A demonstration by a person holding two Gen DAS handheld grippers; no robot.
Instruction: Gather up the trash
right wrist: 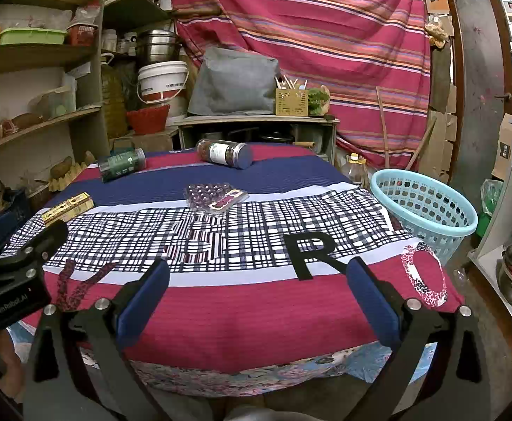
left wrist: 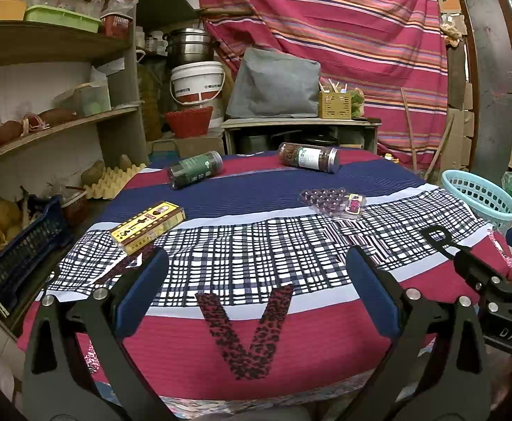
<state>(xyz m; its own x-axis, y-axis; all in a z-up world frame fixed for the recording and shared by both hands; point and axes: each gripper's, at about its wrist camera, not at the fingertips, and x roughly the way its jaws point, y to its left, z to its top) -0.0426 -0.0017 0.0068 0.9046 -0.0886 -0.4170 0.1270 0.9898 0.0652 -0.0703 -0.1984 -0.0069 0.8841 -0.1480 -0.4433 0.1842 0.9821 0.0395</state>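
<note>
Both hand-held grippers — left (left wrist: 256,280), right (right wrist: 256,280) — gape empty; the yellow box (left wrist: 148,222) looks light, stiff — pinch its long sides.

We see a table under a striped cloth (right wrist: 256,301): green jar (right wrist: 121,164), brown jar (right wrist: 225,153), both lying down; yellow box (right wrist: 67,207) on the left; plastic blister tray (right wrist: 215,197) mid-table.

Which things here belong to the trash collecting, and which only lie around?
For the job:
green-label jar
silver-lid jar
yellow box
blister tray
blue basket

Just lying about:
white bucket
grey bag
egg carton
</note>
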